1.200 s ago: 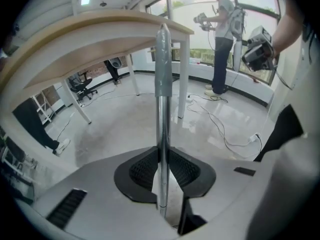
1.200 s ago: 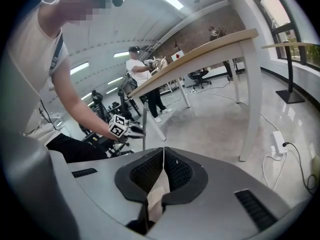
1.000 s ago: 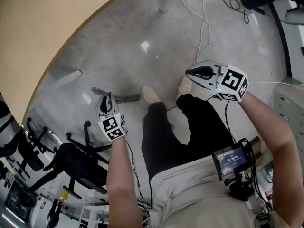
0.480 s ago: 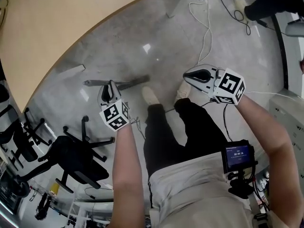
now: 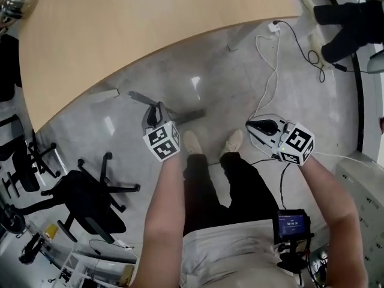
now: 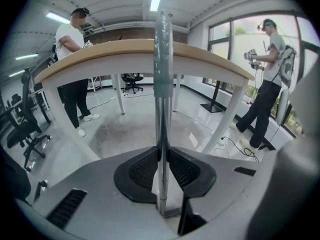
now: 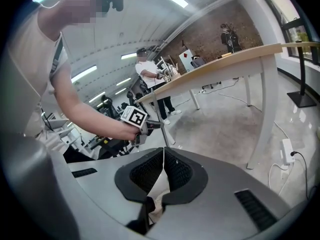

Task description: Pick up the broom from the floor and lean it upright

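Observation:
The broom's metal handle (image 5: 141,98) slants above the grey floor in the head view, from the table's edge to a dark end near my feet. My left gripper (image 5: 157,110) is shut on it. In the left gripper view the handle (image 6: 162,84) stands upright between the pads, with a clear wrap on its upper part; the broom's head is not seen. My right gripper (image 5: 257,125) hovers to the right of my shoes, shut with nothing in it. The right gripper view shows its own jaws (image 7: 163,156) touching, and the left gripper (image 7: 141,129) beyond with the handle.
A long wooden table (image 5: 120,35) on white legs (image 6: 118,91) spans the far side. A black office chair (image 5: 90,197) stands at the left. White cables (image 5: 270,71) trail over the floor at the right. Other people stand nearby (image 6: 75,74), (image 6: 267,84).
My left gripper has lifted and rolled with the handle, carrying it nearer the table so it stands steeper. The right gripper has risen a little.

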The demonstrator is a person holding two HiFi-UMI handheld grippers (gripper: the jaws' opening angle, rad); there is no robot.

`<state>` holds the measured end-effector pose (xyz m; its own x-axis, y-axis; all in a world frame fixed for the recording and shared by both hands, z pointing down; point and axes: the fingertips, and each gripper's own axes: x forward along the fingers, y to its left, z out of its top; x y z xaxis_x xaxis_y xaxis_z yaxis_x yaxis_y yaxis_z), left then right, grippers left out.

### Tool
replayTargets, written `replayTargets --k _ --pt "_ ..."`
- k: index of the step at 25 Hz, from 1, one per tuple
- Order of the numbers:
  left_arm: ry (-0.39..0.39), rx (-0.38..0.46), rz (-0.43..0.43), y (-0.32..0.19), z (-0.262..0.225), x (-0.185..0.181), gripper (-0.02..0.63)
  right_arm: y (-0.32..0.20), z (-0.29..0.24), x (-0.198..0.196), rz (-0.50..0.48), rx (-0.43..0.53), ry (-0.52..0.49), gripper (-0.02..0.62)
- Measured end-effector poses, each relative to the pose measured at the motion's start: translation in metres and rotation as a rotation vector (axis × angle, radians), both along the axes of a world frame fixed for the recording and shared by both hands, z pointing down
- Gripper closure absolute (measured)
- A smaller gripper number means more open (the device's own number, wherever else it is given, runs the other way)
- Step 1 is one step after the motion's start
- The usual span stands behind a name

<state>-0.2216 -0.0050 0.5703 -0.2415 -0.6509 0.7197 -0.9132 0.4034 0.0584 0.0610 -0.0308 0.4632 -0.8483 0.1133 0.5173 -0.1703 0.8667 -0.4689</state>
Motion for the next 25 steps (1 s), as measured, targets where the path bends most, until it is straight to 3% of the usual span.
replayTargets --k 9,25 --pt "-0.031 0.007 -0.025 -0.044 0.009 -0.019 0.532 -0.013 0.006 0.005 0.012 -0.004 0.012 0.577" --pt "-0.079 0.011 -0.034 -0.049 0.012 -0.038 0.525 -0.014 0.015 0.012 0.017 -0.015 0.043 0.578"
